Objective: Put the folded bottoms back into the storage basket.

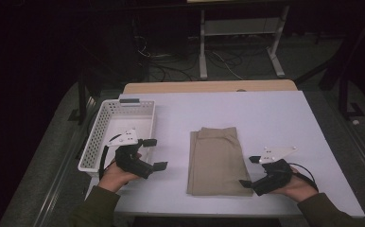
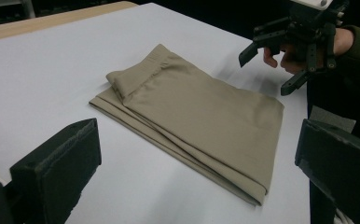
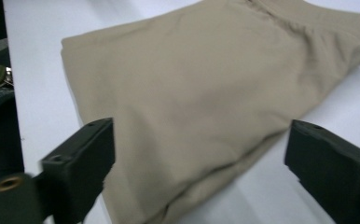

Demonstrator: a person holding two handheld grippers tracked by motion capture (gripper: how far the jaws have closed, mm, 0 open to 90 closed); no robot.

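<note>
Near the table's (image 1: pixel 265 109) front edge lie folded khaki trousers (image 1: pixel 214 161). At its left edge, 1 white basket (image 1: pixel 100 135), contents hidden. Left gripper (image 1: pixel 154 153) and right gripper (image 1: pixel 247 171): jaws apart, gripping nothing.

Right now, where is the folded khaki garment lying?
In the high view the folded khaki garment lies flat mid-table, between the white basket to its left and the right gripper at its near right corner.
</note>
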